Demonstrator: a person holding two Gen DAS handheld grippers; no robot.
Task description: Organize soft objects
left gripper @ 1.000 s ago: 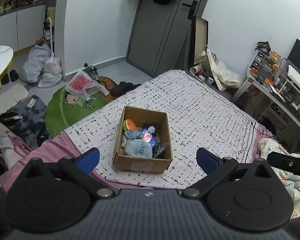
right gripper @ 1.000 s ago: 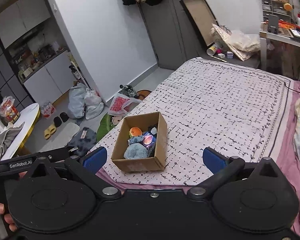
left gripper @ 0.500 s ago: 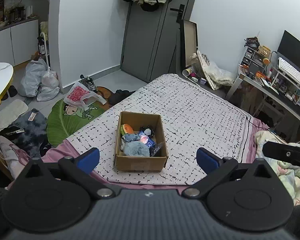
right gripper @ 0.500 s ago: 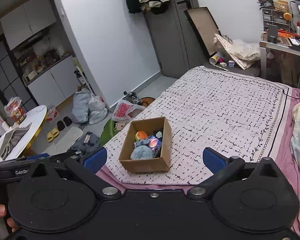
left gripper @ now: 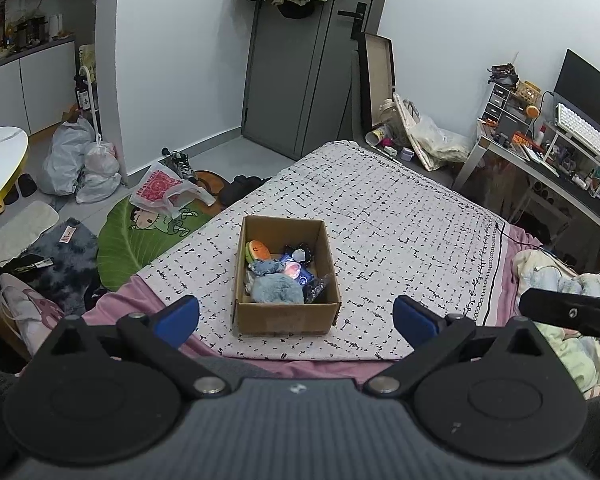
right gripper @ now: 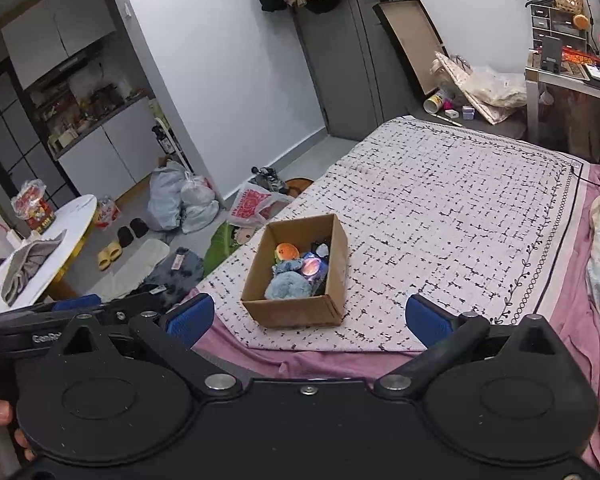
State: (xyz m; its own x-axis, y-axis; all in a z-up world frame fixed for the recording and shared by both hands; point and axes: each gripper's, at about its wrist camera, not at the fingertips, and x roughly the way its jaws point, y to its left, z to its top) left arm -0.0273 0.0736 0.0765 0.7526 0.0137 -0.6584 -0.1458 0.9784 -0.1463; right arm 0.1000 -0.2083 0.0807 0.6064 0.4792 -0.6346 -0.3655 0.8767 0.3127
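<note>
Your cardboard box (left gripper: 287, 276) sits on the bed's checked blanket (left gripper: 400, 216), near its front edge. Inside lie soft things: a fuzzy blue-grey plush (left gripper: 277, 288) and a round orange toy (left gripper: 256, 249) (others too small to tell). Your left gripper (left gripper: 296, 314) and right gripper (right gripper: 309, 316) hover well short of it, blue pads spread wide, empty.

The box (left gripper: 286, 314) is matt brown cardboard. A fluffy blue-grey plush toy (left gripper: 277, 289) lies in it. The blanket (left gripper: 400, 216) on the bed is woven cloth, over a smooth pink sheet (right gripper: 328, 364). The left hand-held gripper (left gripper: 296, 316) is matt black plastic with blue rubbery fingertips (left gripper: 180, 314).
</note>
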